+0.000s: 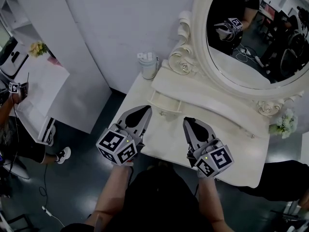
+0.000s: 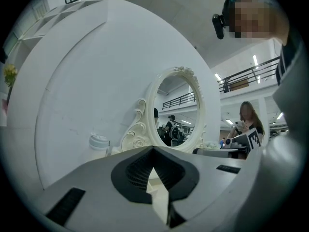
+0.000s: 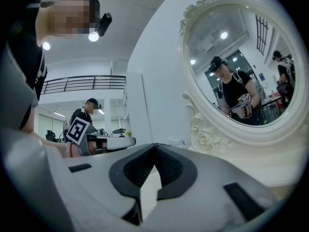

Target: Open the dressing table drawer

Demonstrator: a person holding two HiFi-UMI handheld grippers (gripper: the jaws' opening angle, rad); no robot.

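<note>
A person is holding the left tongs [image 1: 145,109] and the right tongs [image 1: 189,122] side by side over the front of a white table [image 1: 166,138]. Both tongs are pointing flat, toward the big round mirror [image 1: 241,47] at the back.

The left tongs are closed. In the left gripper view their two grey jaws are meeting at the tip, and nothing is sitting between them. The right tongs are closed too. In the right gripper view their jaws are touching at the tip in the same way, and they are holding nothing.

The drawer [image 1: 165,102] is a small one. It is sitting in the low raised shelf [image 1: 217,98] under the mirror, at the shelf's left end. It is looking a little pulled out toward the person, with its rim showing from above.

The drawer is lying ahead of the tongs and between their two tips. The tip of the left tongs is sitting just beside the drawer's front left corner, and I cannot tell if it is touching. The tip of the right tongs is near the drawer's right side but closer to the person, and bare table is showing between them.

A cup [image 1: 148,65] with a lid is standing at the table's back left corner, beyond the drawer. White flowers [image 1: 285,123] are sitting at the right end.
</note>
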